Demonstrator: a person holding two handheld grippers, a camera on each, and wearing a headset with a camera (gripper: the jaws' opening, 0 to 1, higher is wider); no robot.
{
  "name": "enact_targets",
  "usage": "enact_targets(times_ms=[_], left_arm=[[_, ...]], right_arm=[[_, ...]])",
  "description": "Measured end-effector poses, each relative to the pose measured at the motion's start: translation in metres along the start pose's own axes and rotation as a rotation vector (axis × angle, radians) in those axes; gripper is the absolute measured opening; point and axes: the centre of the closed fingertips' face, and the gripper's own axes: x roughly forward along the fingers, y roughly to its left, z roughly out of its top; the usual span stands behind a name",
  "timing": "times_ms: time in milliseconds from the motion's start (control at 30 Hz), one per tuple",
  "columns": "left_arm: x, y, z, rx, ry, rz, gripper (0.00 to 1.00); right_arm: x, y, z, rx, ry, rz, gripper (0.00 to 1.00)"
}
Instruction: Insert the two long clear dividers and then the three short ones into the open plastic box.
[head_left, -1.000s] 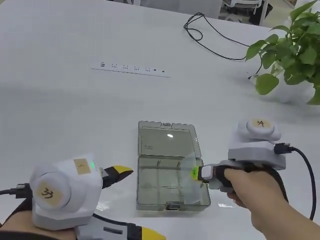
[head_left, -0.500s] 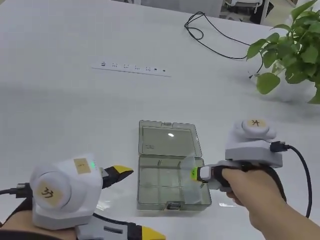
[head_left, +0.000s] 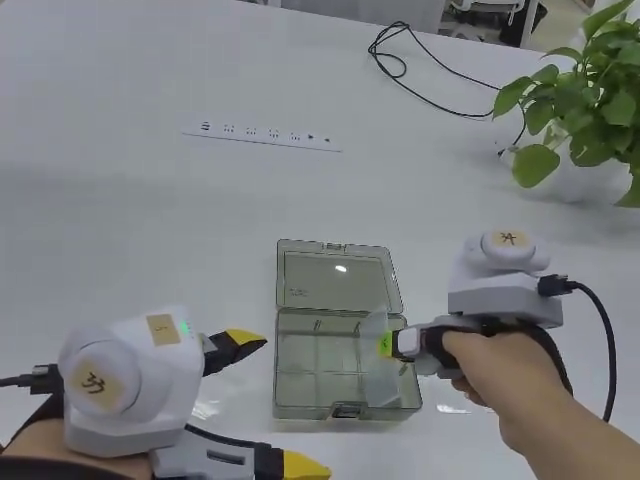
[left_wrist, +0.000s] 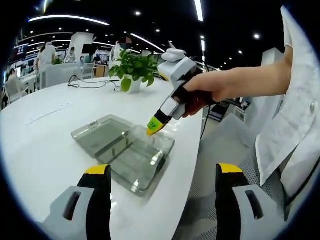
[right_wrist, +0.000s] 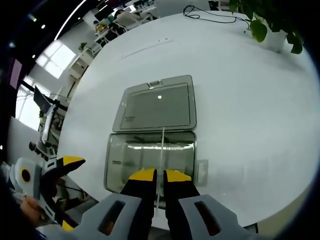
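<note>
Left gripper (head_left: 275, 405) sits low at the table's (head_left: 120, 230) near edge, left of the box. Its yellow-tipped jaws are wide apart with nothing between them. A round sticker (head_left: 93, 383) on its top reads "33", with a green light beside it. In the left gripper view, the left gripper (left_wrist: 162, 170) faces the box (left_wrist: 150, 165) from the side.

A white power strip (head_left: 265, 137) lies far back on the table.

The open plastic box (head_left: 282, 370) is in the middle of the table, with its lid (head_left: 338, 275) laid flat behind the base. Small writing on the lid is too small to read. Clear partitions show faintly inside the base.

The clear divider (head_left: 375, 350) stands on edge in the right part of the base. In the right gripper view the divider (right_wrist: 162, 145) runs as a thin line from the jaws across the base (right_wrist: 107, 165) to the hinge side.

Right gripper (head_left: 388, 345), held in a hand (head_left: 505, 375), is at the box's right front. Its jaws are clamped on the divider's near end, seen in the right gripper view (right_wrist: 160, 176). There is a green sticker on its tip, writing unreadable. The top sticker (head_left: 508, 240) has a handwritten mark that's unclear.

A black cable (head_left: 430, 70) and a potted plant (head_left: 580, 100) are at far right.
</note>
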Motion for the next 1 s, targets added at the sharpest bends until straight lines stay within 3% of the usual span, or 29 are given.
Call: enact_targets(times_ms=[167,567,1000], left_arm=[[0.000,0.000,0.000,0.000,0.000,0.001,0.88],[0.001,-0.001,-0.001,0.002,0.007,-0.004,0.87],[-0.001,0.000,-0.002,0.002,0.012,0.003,0.87]], right_arm=[[0.000,0.000,-0.001,-0.004,0.001,0.000,0.06],[0.005,0.008,-0.001,-0.095,-0.001,-0.012,0.07],[0.020,0.007,-0.007,-0.140,0.006,0.003,0.09]])
